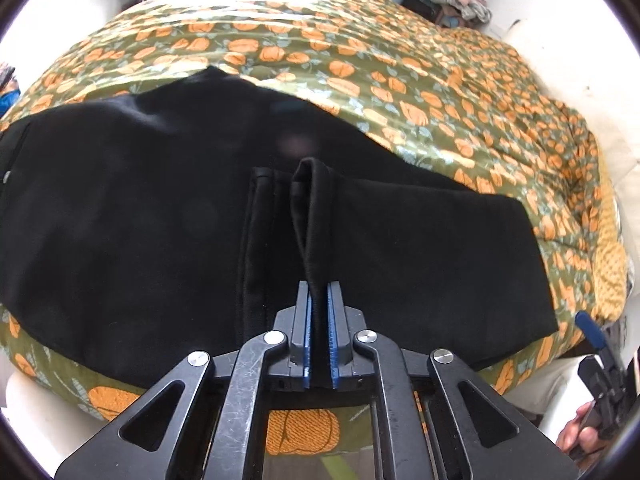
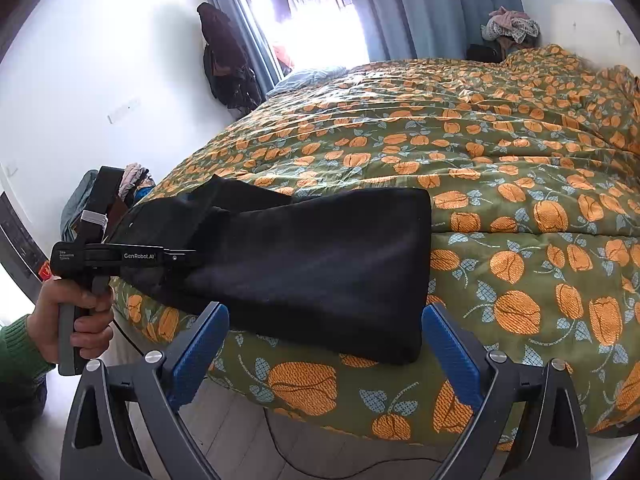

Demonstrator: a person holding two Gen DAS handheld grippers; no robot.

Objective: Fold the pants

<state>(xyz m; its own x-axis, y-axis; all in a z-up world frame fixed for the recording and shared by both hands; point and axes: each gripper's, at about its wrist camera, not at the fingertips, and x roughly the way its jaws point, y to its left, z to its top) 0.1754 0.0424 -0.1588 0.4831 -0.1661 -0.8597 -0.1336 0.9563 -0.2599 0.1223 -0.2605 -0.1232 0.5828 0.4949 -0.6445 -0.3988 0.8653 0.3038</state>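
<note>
Black pants (image 1: 160, 208) lie folded lengthwise across the near part of the bed. My left gripper (image 1: 319, 292) is shut on an upright fold of their hem edge, the dark cloth pinched between its blue pads (image 1: 332, 320). In the right wrist view the pants (image 2: 320, 248) end in a folded edge on the right, near the bed's front. My right gripper (image 2: 325, 312) stands open just before that end, its blue fingers (image 2: 200, 344) on either side and apart from the cloth. The left gripper (image 2: 176, 258) grips the pants' left part, held by a hand (image 2: 80, 312) in a green sleeve.
The bed carries a green quilt (image 2: 520, 200) with orange flowers, rumpled at the far right. A pile of clothes (image 2: 510, 26) sits behind it, and dark garments (image 2: 224, 60) hang on the wall by the window. The bed's front edge (image 2: 320, 412) drops to the floor.
</note>
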